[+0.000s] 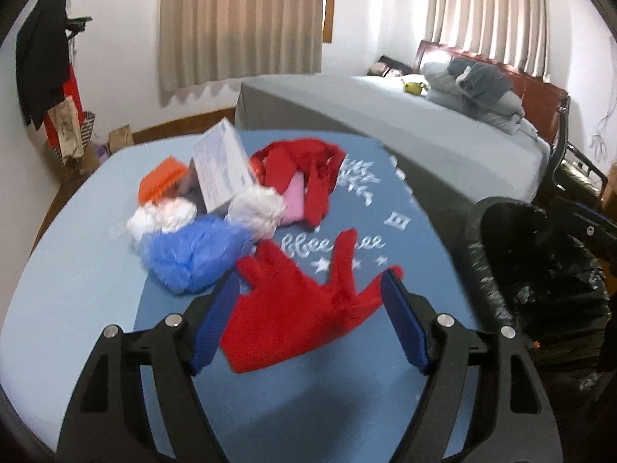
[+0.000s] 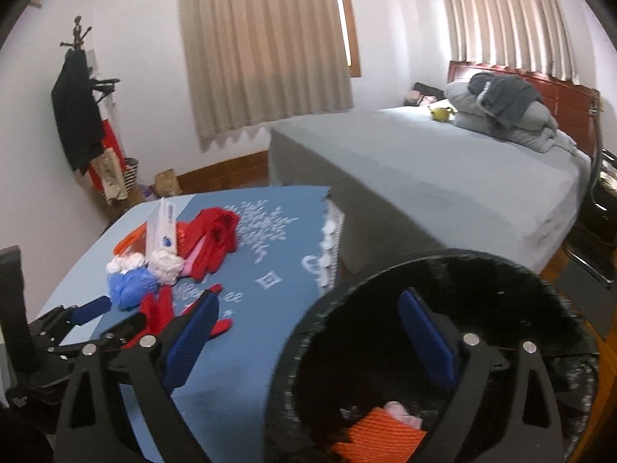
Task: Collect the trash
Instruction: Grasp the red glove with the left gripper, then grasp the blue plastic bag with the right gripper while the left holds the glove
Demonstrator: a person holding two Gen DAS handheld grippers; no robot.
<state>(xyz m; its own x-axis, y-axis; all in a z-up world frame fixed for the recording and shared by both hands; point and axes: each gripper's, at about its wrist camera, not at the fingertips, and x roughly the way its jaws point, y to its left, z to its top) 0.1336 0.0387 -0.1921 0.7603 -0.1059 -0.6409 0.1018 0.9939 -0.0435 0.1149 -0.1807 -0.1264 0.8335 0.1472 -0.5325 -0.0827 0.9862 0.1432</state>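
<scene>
A red glove [image 1: 293, 312] lies flat on the blue tablecloth [image 1: 270, 405], between the spread blue pads of my left gripper [image 1: 310, 281], which is open around it. Behind the glove sit a crumpled blue plastic bag [image 1: 193, 254], white tissue wads [image 1: 256, 208], a white box [image 1: 221, 168], an orange item [image 1: 160, 179], a pink piece [image 1: 293, 200] and more red fabric [image 1: 300, 169]. My right gripper [image 2: 308, 297] hangs open and empty over the black-lined bin [image 2: 501, 266]. Inside the bin lie an orange ribbed item [image 2: 381, 432] and a pink wad [image 2: 401, 411].
The bin [image 1: 540, 270] stands just off the table's right edge. A grey bed [image 1: 385, 115] with folded bedding runs behind the table. A coat rack [image 1: 42, 58] with dark clothes stands at the far left wall, with bags on the floor below it.
</scene>
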